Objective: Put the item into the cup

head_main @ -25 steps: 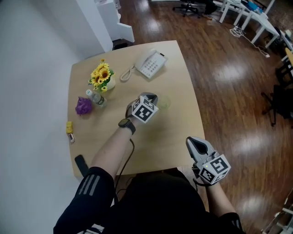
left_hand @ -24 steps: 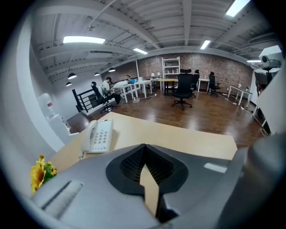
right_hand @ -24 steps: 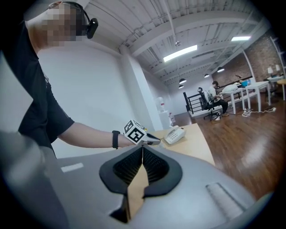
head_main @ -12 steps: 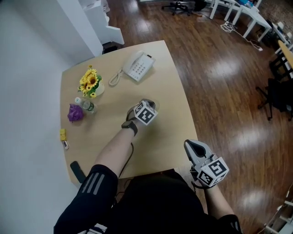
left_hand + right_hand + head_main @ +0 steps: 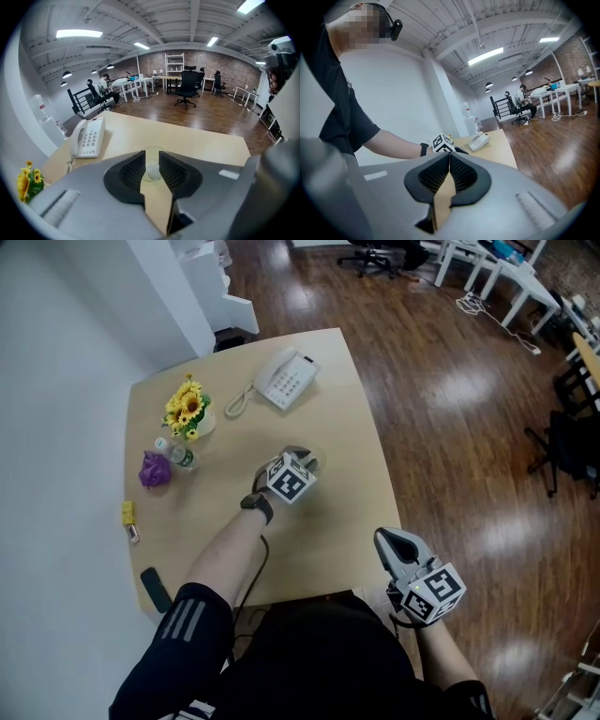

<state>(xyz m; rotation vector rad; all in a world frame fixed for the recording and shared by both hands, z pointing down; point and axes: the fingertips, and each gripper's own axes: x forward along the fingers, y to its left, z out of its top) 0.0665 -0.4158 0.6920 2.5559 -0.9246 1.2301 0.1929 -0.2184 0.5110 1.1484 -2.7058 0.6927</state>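
The left tongs reach out over the middle of the desk. Their jaws stand a narrow gap apart. The clear cup stands upright on the desk right at their tips. In the left gripper view its wall fills the gap, and its rim shows just above and a little wider than the jaw ends. Whether the pads touch the cup's wall cannot be told. A small pale lump lies low inside the cup; what it is cannot be made out. In the head view the left tongs and their marker cube cover nearly all of the cup.

The right tongs are held off the near right edge of the desk, well apart from the cup. Their jaws are closed tip to tip with nothing between them.

A white telephone sits near the far edge of the desk. To the left stand a pot of yellow flowers, a small bottle lying on its side, and a purple bundle just beside the bottle.
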